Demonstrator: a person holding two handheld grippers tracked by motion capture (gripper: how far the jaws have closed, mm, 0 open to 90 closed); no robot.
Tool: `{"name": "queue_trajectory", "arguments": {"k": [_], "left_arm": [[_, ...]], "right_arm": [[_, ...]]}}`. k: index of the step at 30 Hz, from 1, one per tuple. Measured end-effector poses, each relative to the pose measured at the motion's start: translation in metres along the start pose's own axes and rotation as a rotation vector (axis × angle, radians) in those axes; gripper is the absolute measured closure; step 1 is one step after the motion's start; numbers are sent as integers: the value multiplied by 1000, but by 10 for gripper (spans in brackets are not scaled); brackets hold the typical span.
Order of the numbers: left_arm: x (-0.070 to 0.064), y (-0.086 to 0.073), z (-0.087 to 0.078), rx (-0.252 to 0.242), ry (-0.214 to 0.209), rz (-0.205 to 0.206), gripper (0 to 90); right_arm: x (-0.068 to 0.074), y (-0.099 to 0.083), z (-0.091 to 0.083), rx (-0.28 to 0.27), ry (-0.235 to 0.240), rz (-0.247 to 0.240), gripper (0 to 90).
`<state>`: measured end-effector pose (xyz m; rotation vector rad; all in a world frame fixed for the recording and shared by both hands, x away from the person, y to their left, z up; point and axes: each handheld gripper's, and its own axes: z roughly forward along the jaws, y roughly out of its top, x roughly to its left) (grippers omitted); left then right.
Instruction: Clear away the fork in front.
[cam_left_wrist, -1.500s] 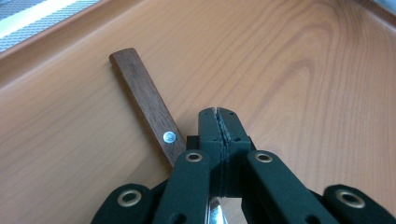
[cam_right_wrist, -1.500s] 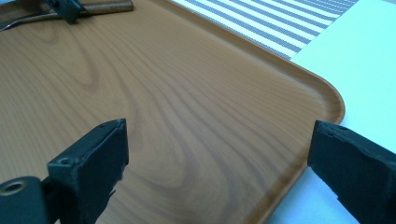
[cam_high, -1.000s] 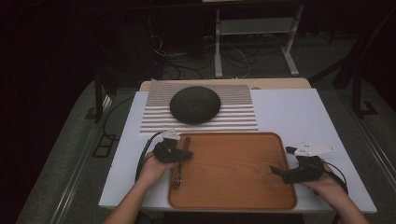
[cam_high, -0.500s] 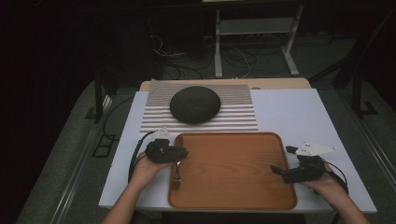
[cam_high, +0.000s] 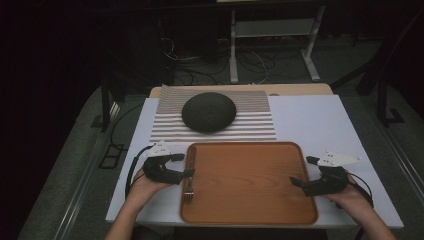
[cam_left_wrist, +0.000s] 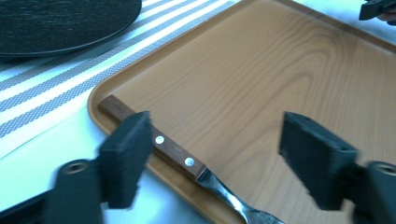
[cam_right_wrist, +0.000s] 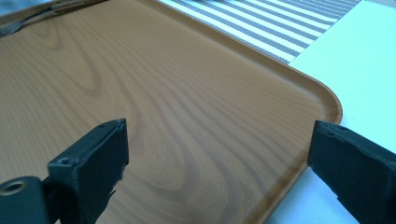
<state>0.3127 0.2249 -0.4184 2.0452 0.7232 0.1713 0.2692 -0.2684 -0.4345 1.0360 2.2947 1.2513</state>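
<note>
Left gripper (cam_left_wrist: 215, 158): fingers (cam_left_wrist: 126, 156) spread wide, straddling the wooden-handled metal fork (cam_left_wrist: 180, 158) without contact. Fork lies along the left rim of the brown wooden tray (cam_high: 250, 182). Right gripper (cam_right_wrist: 224, 172): fingers spread, empty, over the tray's right edge. Tray rests on the white bench (cam_high: 315, 120).

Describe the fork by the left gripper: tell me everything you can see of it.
The fork has a dark brown wooden handle with two pale rivets and a shiny metal neck and tines. It lies flat along the left rim of the wooden tray, handle end toward the striped mat, tines toward the person. The left gripper straddles the handle, jaws open, one jaw beside it; whether that jaw touches it is unclear.
</note>
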Motion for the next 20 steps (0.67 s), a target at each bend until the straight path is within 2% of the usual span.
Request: {"name": "queue_trajectory", "arguments": {"k": [4,6,20], "left_arm": [[-1,-1,4,16,18,3,49],[-1,-1,5,14,15,3,11],[-1,-1,6,15,11,4,0]], "right_arm": [[1,0,0,2,1,-2,56],[1,1,0,1,2,-5,55],[0,0,-1,-4,3,-6,55]]}}
